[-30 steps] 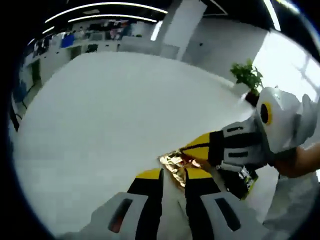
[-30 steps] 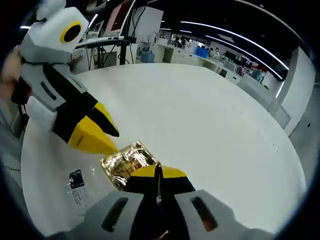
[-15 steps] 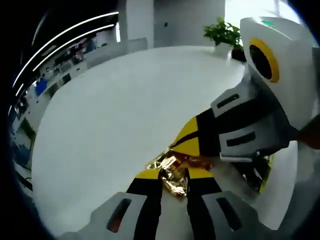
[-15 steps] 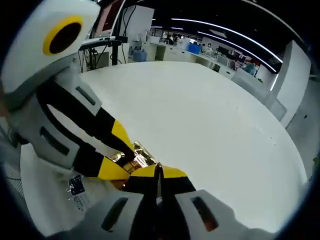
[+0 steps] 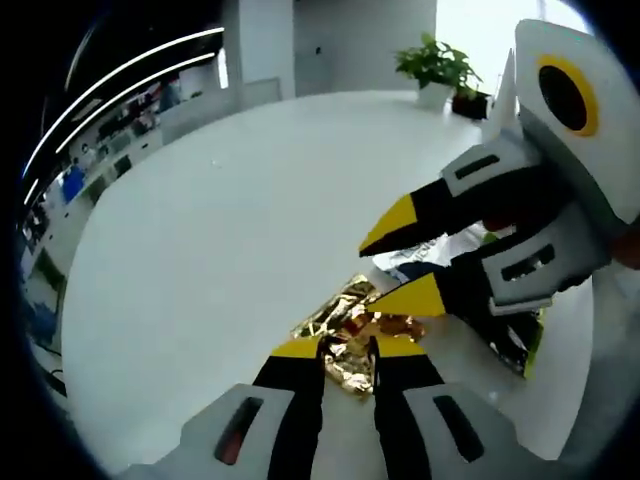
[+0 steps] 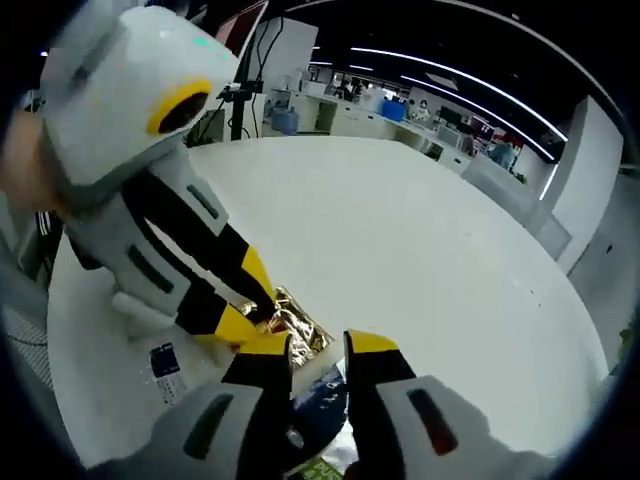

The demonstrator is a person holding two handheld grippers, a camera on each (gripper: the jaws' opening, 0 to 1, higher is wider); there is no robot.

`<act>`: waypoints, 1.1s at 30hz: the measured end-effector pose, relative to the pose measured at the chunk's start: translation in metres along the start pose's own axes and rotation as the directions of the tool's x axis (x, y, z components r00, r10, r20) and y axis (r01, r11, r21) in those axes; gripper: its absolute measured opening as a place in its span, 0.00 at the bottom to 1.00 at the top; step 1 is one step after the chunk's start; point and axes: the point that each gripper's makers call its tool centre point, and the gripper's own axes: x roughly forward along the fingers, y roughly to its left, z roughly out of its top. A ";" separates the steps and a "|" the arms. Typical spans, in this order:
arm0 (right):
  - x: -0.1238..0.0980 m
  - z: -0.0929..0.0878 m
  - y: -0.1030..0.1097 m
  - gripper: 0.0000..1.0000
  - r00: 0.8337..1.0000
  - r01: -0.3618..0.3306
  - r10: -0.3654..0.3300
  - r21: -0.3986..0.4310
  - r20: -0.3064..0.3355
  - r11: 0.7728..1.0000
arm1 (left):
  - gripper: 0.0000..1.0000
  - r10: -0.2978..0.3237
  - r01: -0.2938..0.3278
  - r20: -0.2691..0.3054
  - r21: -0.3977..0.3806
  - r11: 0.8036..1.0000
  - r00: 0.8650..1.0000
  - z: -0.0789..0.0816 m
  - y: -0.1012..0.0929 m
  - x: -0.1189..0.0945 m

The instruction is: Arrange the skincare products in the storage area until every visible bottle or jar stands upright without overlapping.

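Left gripper (image 5: 348, 350) on gold packet (image 5: 350, 330) (right gripper (image 6: 318, 345) spread)

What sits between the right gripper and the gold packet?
Nothing visible. The right gripper hangs open just beside the gold packet, with bare table around it. The left gripper is shut on the packet's near edge.

foil packet (image 5: 350, 335) on table (image 5: 200, 230)

Left gripper (image 5: 347, 347) low, jaws close together with a narrow gap, right gripper (image 5: 405, 262) jaws spread apart, tips nearly meeting the left's
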 end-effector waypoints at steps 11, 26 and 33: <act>-0.040 0.005 0.004 0.31 0.998 -0.020 0.018 0.035 0.061 0.999 | 0.14 0.005 -0.005 -0.021 0.009 1.000 1.000 0.003 -0.001 -0.005; -0.088 -0.006 0.048 0.62 0.985 -0.153 0.148 0.044 0.091 0.987 | 0.28 0.031 -0.029 0.037 -0.057 0.998 0.999 0.011 -0.011 -0.048; -0.121 -0.007 0.075 0.74 0.962 -0.248 0.244 0.015 0.121 0.969 | 0.42 0.041 -0.033 0.069 -0.110 0.993 0.997 0.011 -0.027 -0.080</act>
